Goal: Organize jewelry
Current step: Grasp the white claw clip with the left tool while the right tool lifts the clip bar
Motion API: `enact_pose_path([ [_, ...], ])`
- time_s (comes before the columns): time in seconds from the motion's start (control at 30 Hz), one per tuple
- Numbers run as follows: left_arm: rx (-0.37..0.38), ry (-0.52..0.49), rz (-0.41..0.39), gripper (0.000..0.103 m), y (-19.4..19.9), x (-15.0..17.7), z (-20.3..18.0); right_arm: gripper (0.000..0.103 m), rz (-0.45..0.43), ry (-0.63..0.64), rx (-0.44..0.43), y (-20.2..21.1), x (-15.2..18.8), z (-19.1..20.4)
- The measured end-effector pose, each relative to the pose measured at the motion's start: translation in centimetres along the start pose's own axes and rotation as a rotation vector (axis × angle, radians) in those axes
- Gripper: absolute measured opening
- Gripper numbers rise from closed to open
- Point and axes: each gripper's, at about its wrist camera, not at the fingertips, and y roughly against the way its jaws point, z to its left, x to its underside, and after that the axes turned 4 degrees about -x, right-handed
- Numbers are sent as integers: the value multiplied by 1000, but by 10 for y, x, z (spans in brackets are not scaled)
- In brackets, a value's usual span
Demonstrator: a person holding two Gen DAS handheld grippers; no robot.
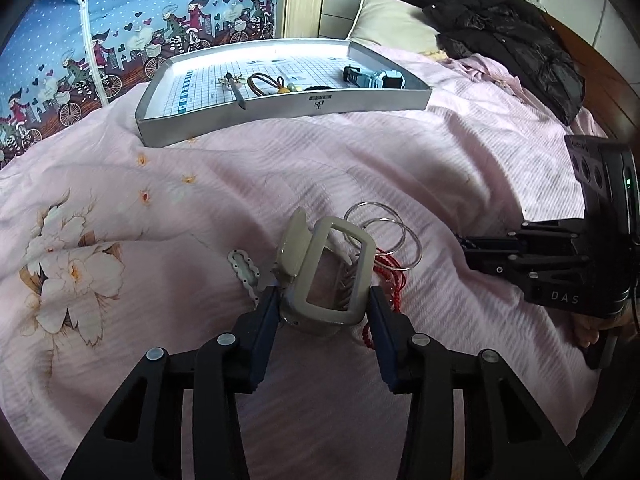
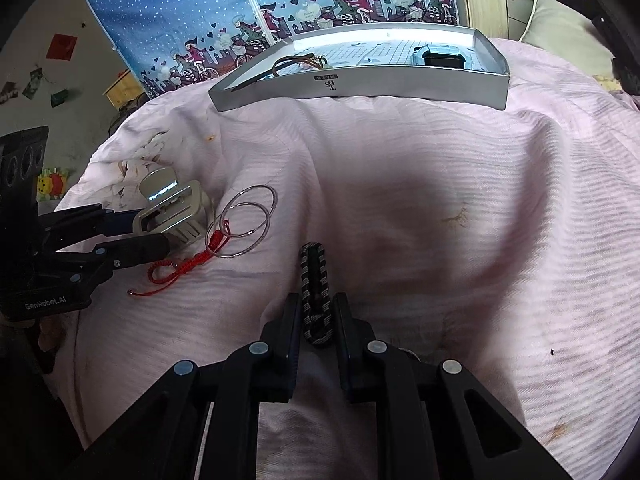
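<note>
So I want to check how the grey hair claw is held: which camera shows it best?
The left wrist view: the grey hair claw fills the centre, clamped between the left tool. The right wrist view shows it small, side-on at the left edge, partly hidden by that tool.

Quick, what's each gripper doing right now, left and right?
Left gripper: closed on the beige hair clip.
Right gripper: closed around the black and grey braided bracelet lying on the pink bedspread.
</note>
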Motion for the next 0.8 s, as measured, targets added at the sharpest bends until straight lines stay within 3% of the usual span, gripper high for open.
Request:
enact_pose_path([
  [0.23, 69, 74, -47, 36, 13, -1, -4, 15, -121, 25, -40, 22, -2, 9],
  [0.57, 72, 99, -95, 35, 25, -1, -15, 15, -167, 32, -41, 34, -4, 13],
  [0.8, 75, 183, -105, 34, 32, 1, -11, 15, -227, 62, -24, 43, -5, 16],
])
